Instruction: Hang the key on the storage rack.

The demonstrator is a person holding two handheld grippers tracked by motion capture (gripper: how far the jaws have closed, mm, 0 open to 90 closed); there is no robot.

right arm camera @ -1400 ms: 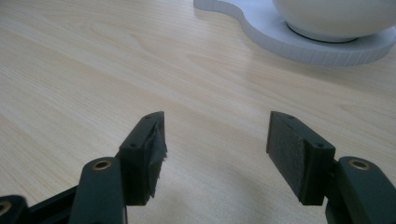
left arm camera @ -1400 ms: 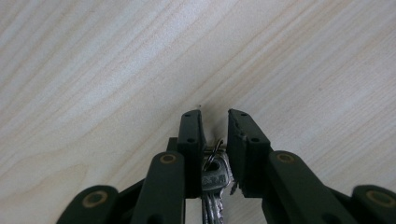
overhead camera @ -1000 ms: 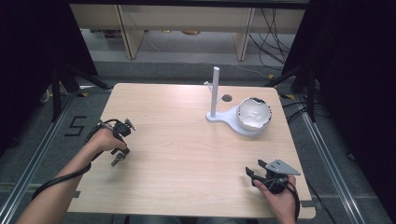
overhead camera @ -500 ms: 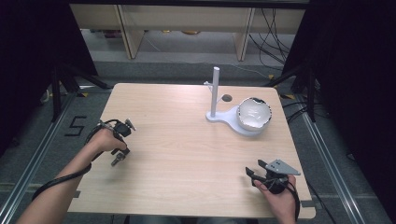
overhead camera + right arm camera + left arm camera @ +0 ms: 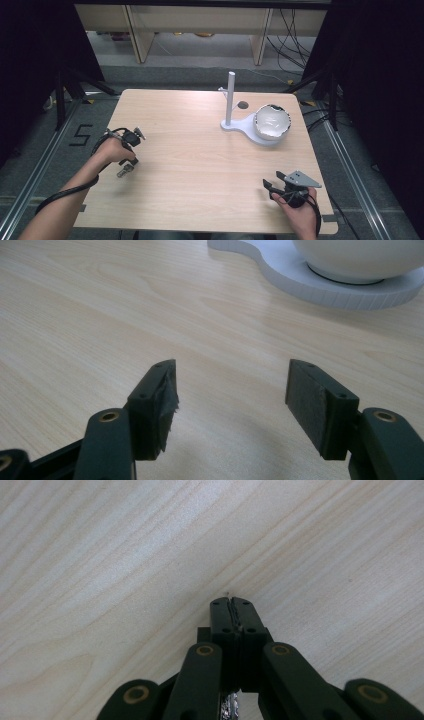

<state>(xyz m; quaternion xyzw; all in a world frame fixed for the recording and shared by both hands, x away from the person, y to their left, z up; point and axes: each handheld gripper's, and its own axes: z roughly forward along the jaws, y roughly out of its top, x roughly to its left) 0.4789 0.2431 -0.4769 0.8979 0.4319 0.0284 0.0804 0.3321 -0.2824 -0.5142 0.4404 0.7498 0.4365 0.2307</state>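
**Left jaws pressed together, both hands parked on the table**

Since the earlier frame only your left gripper [image 5: 233, 611] has changed: its jaws have just been closing and now meet with nothing between them, tips pointing down at the bare table [image 5: 200, 165] near its left edge. Your right gripper [image 5: 232, 400] sits near the front right corner, jaws spread and empty. It faces the white bowl [image 5: 272, 121], which rests well apart on the white stand [image 5: 239, 125].
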